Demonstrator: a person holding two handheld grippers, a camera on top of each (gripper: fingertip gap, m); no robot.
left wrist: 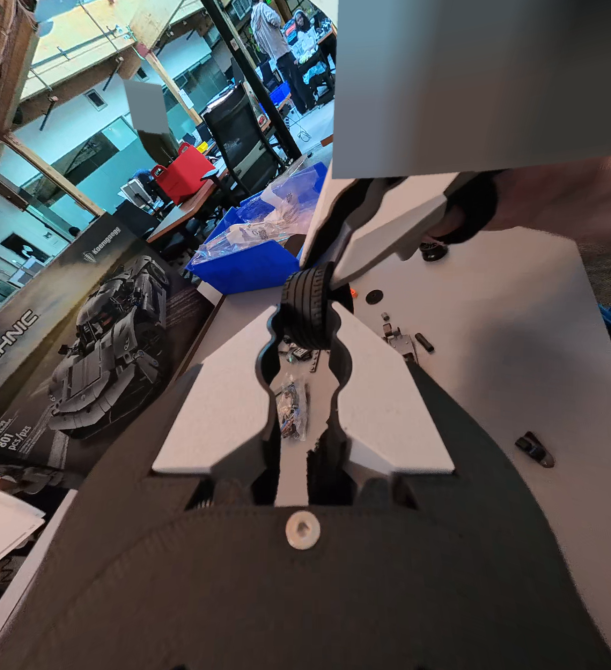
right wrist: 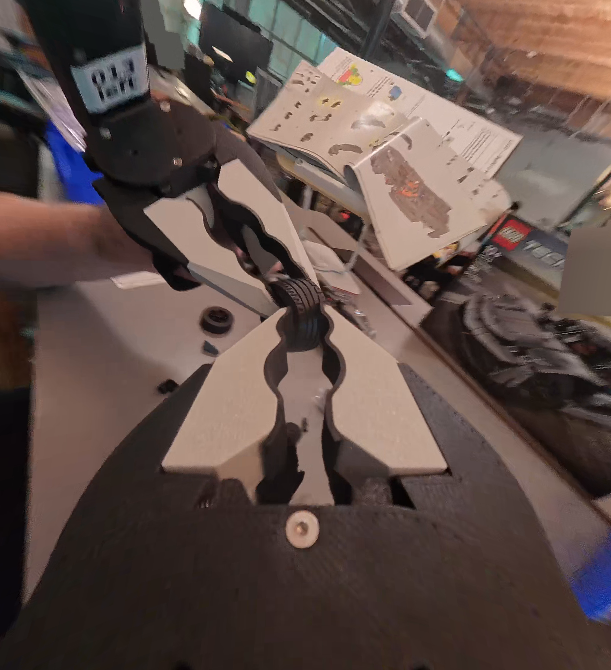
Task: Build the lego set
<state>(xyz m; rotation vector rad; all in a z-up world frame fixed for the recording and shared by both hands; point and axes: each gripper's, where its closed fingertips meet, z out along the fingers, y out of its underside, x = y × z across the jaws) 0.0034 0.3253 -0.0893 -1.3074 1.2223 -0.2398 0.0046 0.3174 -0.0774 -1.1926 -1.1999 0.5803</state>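
Tyre (left wrist: 307, 308) pinched between both grippers, left (left wrist: 306, 319) and right (right wrist: 306, 315), jaws narrow on it. Build barely begun; loose pieces (left wrist: 403, 340) litter bench (left wrist: 478, 344).

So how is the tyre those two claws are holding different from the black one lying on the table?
The held tyre is up in the air, on edge, with its grooved tread showing, pinched by both the left gripper and the right gripper. The loose tyre lies flat on the white table, hollow centre up, and nothing touches it. Both are black, round rings.
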